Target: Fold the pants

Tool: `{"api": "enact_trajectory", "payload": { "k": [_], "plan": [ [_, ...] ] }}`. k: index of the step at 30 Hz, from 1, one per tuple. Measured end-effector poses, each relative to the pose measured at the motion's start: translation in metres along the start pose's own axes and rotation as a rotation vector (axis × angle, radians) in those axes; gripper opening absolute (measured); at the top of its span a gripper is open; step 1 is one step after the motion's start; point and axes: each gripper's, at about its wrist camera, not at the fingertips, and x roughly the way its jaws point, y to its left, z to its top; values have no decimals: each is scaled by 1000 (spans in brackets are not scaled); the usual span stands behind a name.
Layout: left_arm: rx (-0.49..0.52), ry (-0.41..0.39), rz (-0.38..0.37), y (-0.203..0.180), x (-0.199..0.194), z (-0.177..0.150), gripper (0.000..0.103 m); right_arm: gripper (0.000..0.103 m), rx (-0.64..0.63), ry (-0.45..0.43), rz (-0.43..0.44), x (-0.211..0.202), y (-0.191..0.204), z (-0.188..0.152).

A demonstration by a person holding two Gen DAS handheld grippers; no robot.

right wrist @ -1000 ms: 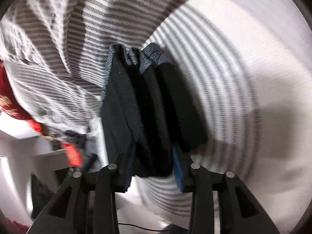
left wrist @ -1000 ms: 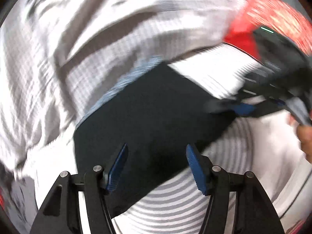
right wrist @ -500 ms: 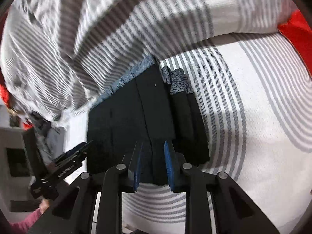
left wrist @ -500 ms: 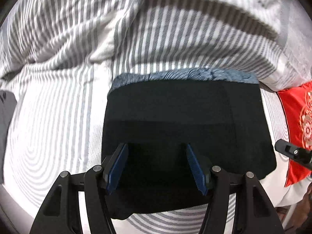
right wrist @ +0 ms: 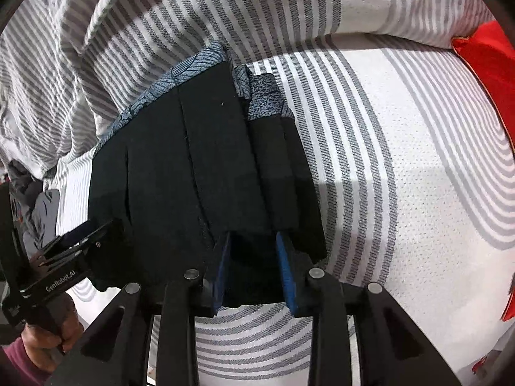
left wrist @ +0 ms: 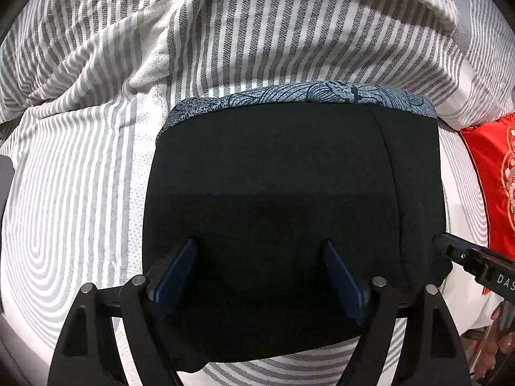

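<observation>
The folded black pants [left wrist: 289,193] lie flat on the striped bed [left wrist: 80,193], the left gripper [left wrist: 259,257] just spreading wide above their 6 o'clock edge, gripping nothing, and the right gripper [right wrist: 252,251], narrower, just opening astride their edge.

Left tongs [left wrist: 259,268] just opened wider over the folded black pants [left wrist: 289,193], now flat on the bed; right tongs [right wrist: 252,265] reopened slightly, seemingly releasing the edge.

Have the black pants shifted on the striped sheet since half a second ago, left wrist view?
No. The black pants lie flat with the patterned waistband against the striped duvet, as before.
</observation>
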Motion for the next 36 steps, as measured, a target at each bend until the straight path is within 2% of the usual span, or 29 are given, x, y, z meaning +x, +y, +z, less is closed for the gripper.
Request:
{"api": "enact_trajectory", "payload": {
  "k": [10,12,20,23,26,36],
  "plan": [
    [8,9,-18,4,-5,-1,83,34,24,-29,-33,1,7,-2],
    [18,15,-28,3,-4,-2,88,34,29,-37,-43,1,9,-3],
    [35,16,-36,2,2,-1,89,36,56,-80,-54,1,10,-8],
    [57,20,-46,0,4,-2,94,36,62,-91,-55,1,10,-10],
    [62,14,-44,-1,6,-3,95,36,69,-99,-54,0,10,-11],
    [40,16,-18,-5,7,-4,95,39,60,-67,-27,1,6,-6]
  ]
}}
